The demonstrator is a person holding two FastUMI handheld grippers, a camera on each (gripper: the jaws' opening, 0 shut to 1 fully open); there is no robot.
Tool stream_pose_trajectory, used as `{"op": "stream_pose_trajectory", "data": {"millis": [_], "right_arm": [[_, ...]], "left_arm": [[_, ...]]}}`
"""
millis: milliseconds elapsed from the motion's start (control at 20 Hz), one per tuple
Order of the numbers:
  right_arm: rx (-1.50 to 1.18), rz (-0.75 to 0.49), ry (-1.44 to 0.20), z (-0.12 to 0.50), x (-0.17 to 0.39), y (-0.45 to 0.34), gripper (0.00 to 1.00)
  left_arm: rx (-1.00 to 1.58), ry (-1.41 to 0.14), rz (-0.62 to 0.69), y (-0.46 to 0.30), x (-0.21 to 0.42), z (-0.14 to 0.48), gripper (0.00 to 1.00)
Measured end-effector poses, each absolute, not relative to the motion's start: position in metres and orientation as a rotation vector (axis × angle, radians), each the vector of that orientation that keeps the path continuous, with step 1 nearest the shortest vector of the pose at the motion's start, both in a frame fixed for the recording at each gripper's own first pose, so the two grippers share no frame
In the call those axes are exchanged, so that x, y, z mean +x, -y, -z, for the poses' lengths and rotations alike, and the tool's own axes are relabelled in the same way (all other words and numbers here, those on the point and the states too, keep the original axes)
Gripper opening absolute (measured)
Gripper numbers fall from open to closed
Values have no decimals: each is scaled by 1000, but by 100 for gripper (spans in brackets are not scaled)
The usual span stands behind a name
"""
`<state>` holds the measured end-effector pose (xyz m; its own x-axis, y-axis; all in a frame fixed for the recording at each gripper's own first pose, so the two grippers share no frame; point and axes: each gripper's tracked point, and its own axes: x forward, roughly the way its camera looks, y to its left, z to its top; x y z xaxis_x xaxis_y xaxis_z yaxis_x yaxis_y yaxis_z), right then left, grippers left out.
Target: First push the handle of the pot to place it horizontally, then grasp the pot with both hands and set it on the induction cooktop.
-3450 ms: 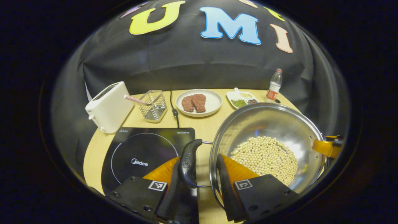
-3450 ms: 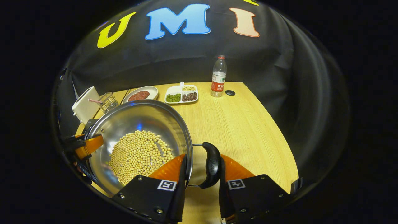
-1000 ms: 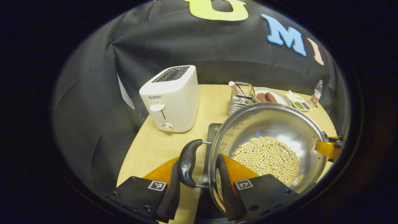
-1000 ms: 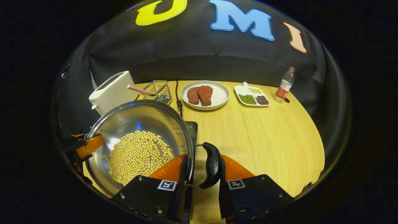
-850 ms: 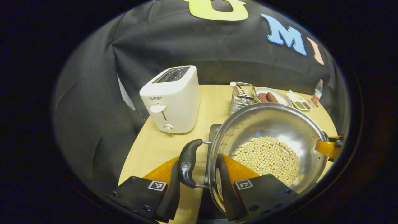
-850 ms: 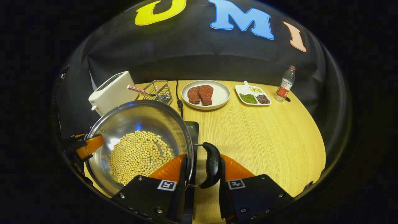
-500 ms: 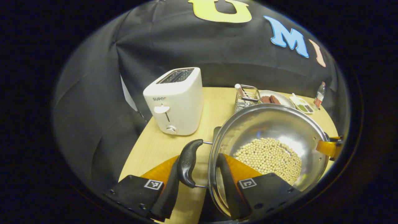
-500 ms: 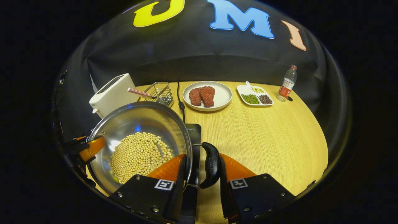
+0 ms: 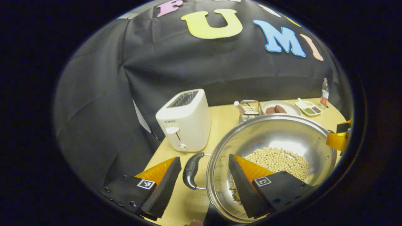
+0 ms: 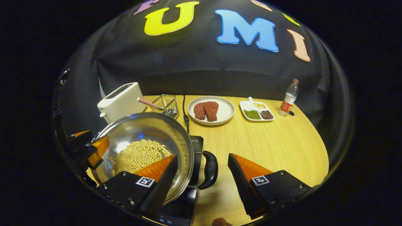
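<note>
Straddling pot (image 9: 276, 150) handles, tongs (image 9: 204, 175) spread

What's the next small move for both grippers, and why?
Probably back both straight away. The steel pot of soybeans sits on the black induction cooktop; the left gripper and right gripper are open, fingers straddling its black handles without touching.

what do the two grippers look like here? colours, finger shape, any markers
Both look alike. The left gripper has two wedge-shaped fingers: orange outer faces, black textured pads inside. Each finger sits on a black block with screw heads and a small square black-and-white marker. The right gripper has the same orange-and-black fingers, black blocks and markers. No cables or sleeves visible.
</note>
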<state>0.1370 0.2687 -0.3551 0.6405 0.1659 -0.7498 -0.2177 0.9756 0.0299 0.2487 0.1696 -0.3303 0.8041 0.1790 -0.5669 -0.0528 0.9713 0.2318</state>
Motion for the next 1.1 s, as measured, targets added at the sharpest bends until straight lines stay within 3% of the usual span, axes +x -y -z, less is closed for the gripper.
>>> {"op": "stream_pose_trajectory", "data": {"millis": [300, 650, 750, 800, 1100], "right_arm": [[-62, -204, -657, 280, 143, -209, 95], [-82, -151, -448, 197, 114, -110, 96], [-80, -132, -407, 180, 107, -78, 96], [-73, -121, -387, 172, 105, -64, 96], [-38, -102, -322, 133, 80, 5, 96]], "left_arm": [[146, -425, -89, -115, 248, 232, 98], [-46, -288, -25, -9, 205, 152, 100], [-68, -246, 1, 22, 190, 127, 90], [-72, -223, 10, 34, 181, 118, 97], [-63, -149, 28, 95, 131, 71, 97]]}}
